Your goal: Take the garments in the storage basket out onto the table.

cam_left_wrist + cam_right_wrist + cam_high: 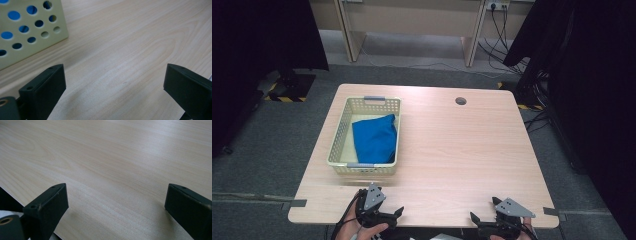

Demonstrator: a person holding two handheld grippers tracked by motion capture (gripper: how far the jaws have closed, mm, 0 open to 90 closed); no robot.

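My left gripper [388, 214] sits at the near edge of the worktop [462, 150], toward its near-left corner, with my hand [357, 227] behind it. Its jaws stand spread wide with nothing between them; in the left gripper view [113, 92] only bare wood grain lies in the gap. My right gripper [482, 222] sits at the same near edge, toward the near-right corner, well apart from the left one. Its jaws are likewise spread and hold nothing; the right gripper view [116, 212] shows bare wood between them and the worktop's edge at lower left.

Beyond the left gripper, near it but not touching, stands the cream perforated basket [338, 145] on the left half of the worktop, its long sides running from near to far, with a grey handle at each short end. In the left gripper view one corner of the basket [50, 15] appears at upper left, blue showing through its holes. The blue cloth [374, 137] lies folded inside the basket, against its right wall and covering most of the floor.

A round cable hole [460, 101] is set near the far edge, right of centre.
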